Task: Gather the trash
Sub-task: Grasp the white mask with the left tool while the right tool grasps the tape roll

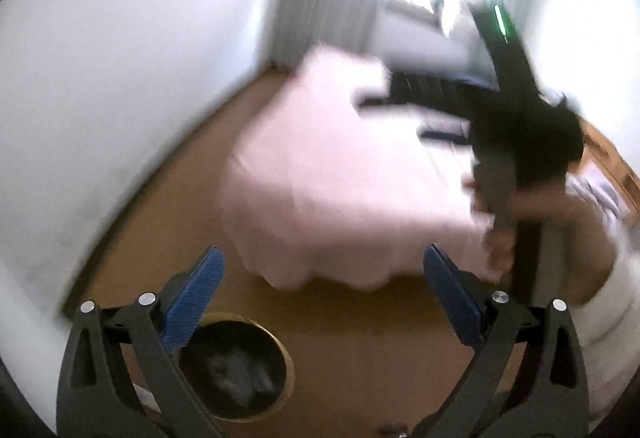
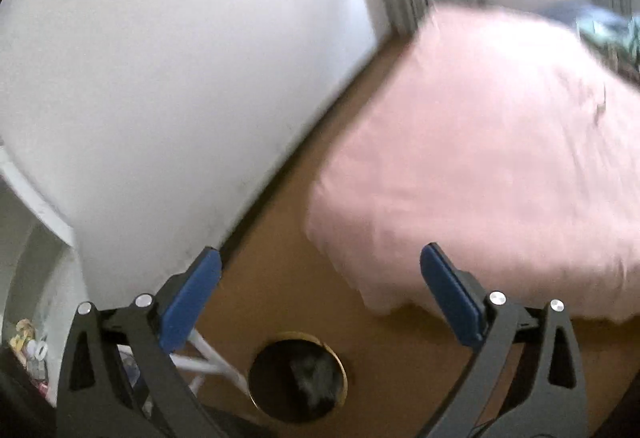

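A round dark bin with a gold rim (image 1: 290, 362) stands on the brown floor, below and between my left gripper's fingers. Crumpled grey trash (image 1: 240, 374) lies inside it. My left gripper (image 1: 322, 250) is open, with nothing between its blue pads. In the right wrist view the same bin's rim (image 2: 298, 336) shows low in the middle, with the grey trash (image 2: 312, 374) in it. My right gripper (image 2: 320, 250) is open and holds nothing. At the right of the left wrist view, a hand (image 1: 532, 206) holds the other tool's blurred black body (image 1: 520, 126).
A bed with a pink cover (image 1: 340, 178) (image 2: 480, 158) fills the space ahead, with dark items (image 1: 432, 90) at its far end. A white wall (image 2: 180, 58) runs along the left. White frame legs (image 2: 208, 354) stand beside the bin. Small items (image 2: 28, 342) sit at lower left.
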### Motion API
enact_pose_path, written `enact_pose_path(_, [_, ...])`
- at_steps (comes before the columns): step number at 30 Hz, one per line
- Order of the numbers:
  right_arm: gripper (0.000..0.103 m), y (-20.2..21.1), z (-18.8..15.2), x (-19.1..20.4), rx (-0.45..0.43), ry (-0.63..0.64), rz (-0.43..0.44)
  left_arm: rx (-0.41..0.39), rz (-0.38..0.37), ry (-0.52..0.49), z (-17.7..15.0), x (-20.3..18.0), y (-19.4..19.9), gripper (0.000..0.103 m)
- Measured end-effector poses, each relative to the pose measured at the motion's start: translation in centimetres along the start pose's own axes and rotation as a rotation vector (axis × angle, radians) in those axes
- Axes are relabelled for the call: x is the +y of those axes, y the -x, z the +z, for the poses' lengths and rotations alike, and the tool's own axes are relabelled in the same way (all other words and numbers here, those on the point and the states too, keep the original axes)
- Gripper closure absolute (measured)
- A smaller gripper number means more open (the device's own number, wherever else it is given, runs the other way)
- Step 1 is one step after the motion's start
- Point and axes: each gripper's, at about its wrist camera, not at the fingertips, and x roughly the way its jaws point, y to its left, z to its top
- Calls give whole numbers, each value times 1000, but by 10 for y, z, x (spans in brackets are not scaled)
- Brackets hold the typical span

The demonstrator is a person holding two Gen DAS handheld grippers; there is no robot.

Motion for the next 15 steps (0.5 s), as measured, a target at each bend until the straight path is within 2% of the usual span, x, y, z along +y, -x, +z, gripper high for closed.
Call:
enact_pose_path(1, [6,9,-1,20,-25,42,25,-56,63,24,8,15,38,6])
enact_pose_path(3, [6,11,-6,55,-20,120,84,-118,175,64,8,44,91,6])
enact_pose_path(5, [6,6,-19,105,20,220,166,-136,314,106,-3,74,132,6])
enact_pose_path(6, [6,3,-27,133,45,267,218,-132,428,144,-15,98,160,6])
enact_pose_path(7, [6,0,-35,152,63,299,257,-128,508,183,-27,118,183,6])
enact_pose_path(11, [6,-5,-80,263,145,526,471,-127,767,396,-89,191,276,6])
enact_pose_path(12, [6,-5,-93,287,163,585,508,-116,861,477,-113,214,306,6])
enact_pose_path(15, [6,2,-129,357,204,735,608,-102,1005,691,-170,256,372,6])
